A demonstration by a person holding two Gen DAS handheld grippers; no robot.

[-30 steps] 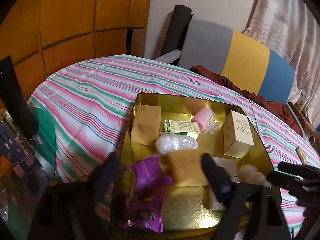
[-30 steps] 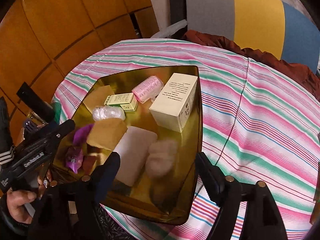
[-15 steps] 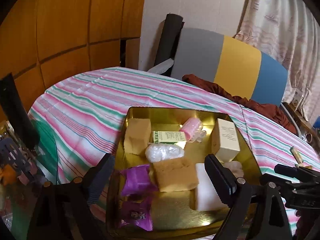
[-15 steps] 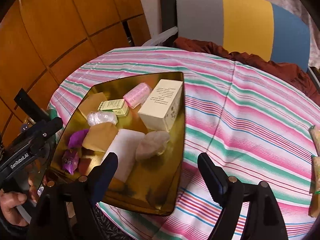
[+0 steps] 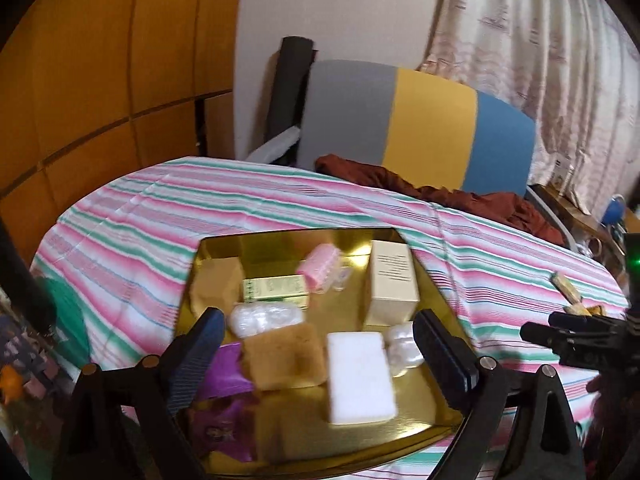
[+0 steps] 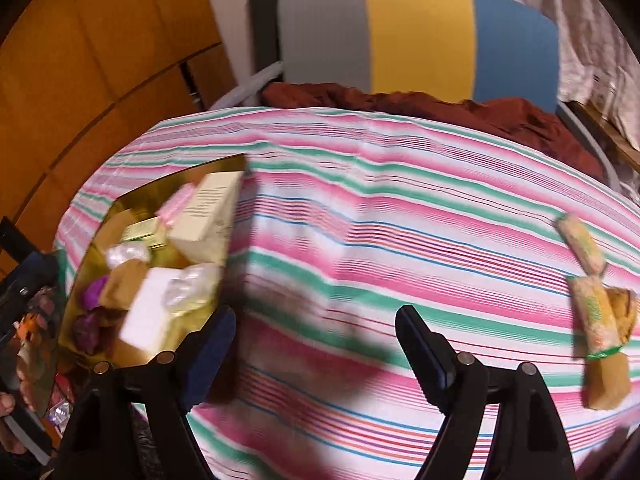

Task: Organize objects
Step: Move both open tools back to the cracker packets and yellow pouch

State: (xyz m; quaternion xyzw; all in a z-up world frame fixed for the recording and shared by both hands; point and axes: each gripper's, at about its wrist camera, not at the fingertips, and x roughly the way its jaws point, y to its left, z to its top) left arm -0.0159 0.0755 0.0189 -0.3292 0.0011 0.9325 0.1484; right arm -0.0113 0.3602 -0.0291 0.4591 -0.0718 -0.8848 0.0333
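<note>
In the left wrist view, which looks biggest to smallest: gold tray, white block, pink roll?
1. gold tray
2. white block
3. pink roll
The block lies nearer the camera, so its lead over the roll is unsure.

1. Nothing you can actually read in either view; motion blur kills the small print.
2. Cream carton (image 5: 391,280) in the gold tray (image 5: 424,416): block of dark print lines on its top face, illegible. Same carton in your right wrist view (image 6: 208,216), print smeared.
3. Green-and-gold small box (image 5: 275,289): label marks at its left end, unreadable.
4. Purple sachet (image 5: 218,432): a dark emblem, no letters you can make out.
5. Wrapped snack bars (image 6: 596,320) on the striped cloth: green pattern only, no legible text.
</note>
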